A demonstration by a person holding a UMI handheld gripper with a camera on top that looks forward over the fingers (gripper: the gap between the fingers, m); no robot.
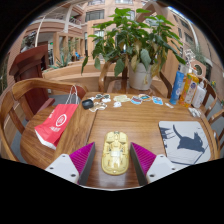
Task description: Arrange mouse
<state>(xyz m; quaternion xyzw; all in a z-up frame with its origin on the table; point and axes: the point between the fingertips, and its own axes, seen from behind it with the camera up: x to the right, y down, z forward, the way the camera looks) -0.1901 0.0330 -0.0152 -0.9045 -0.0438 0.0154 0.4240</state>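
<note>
Wooden counter (140, 118) is being shown with a yellow mouse (115, 152) lying between the spread tongs (113, 160), untouched, long axis pointing away. A red bag (58, 124), grey mousepad (186, 141) and potted plant (133, 45) are being seen beyond.

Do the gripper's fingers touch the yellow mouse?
Apart. In the gripper view the mouse lies on the table between the open gripper fingers, with wood showing at both sides.

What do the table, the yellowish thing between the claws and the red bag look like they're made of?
Table: wood, visible grain, slight sheen.
Mouse between the open gripper fingers: probably glossy plastic, pale gold with highlights.
Red bag: seemingly coated paper, stiff and smooth.
</note>
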